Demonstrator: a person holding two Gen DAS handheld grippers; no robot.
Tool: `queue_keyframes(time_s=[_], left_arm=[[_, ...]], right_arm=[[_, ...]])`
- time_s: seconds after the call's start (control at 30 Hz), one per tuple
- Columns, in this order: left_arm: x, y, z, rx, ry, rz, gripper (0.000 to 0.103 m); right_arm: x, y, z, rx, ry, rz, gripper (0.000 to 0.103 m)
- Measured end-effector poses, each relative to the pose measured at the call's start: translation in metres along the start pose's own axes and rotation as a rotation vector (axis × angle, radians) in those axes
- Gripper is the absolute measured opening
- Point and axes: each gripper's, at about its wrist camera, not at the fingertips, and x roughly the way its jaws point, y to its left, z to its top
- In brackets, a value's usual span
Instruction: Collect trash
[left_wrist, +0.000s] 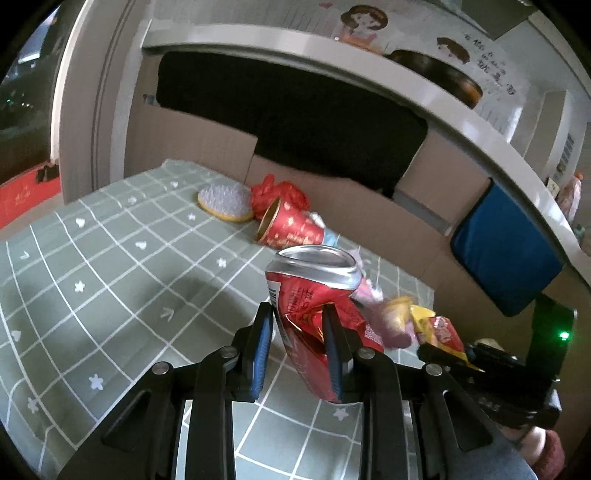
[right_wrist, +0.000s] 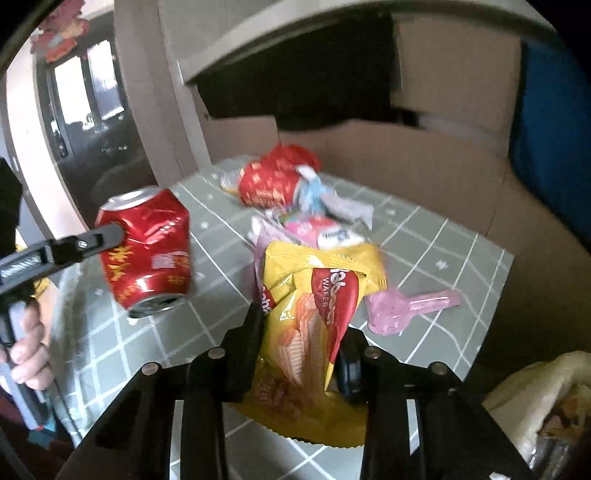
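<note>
both pieces are lifted off the table (left_wrist: 110, 258): the left gripper (left_wrist: 299, 325) pinches the crushed can (left_wrist: 314, 291), the right gripper (right_wrist: 299, 332) pinches the wafer bag (right_wrist: 314, 306). next probably carrying both to a bin, unseen here.

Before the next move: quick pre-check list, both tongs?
1. Left tongs shut on crushed red can: ok.
2. Can lifted off the tablecloth: ok.
3. Right tongs shut on yellow wafer wrapper: ok.
4. Wrapper clear of the pink scoop: ok.
5. Trash bin location: cannot tell, none in view.
6. Table cleared: not ok, red cup remains.
</note>
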Motion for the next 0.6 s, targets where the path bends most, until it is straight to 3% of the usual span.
queue_keyframes(time_s=[0.33, 0.6], left_arm=[[-0.033, -0.033, 0.016, 0.061, -0.083, -0.030, 0.028], [-0.049, -0.089, 0.025, 0.150, -0.135, -0.104, 0.028]], right_arm=[[-0.057, 0.000, 0.011, 0.002, -0.120, -0.027, 0.032], [-0.111, -0.017, 0.006, 0.027, -0.207, -0.097, 0.032]])
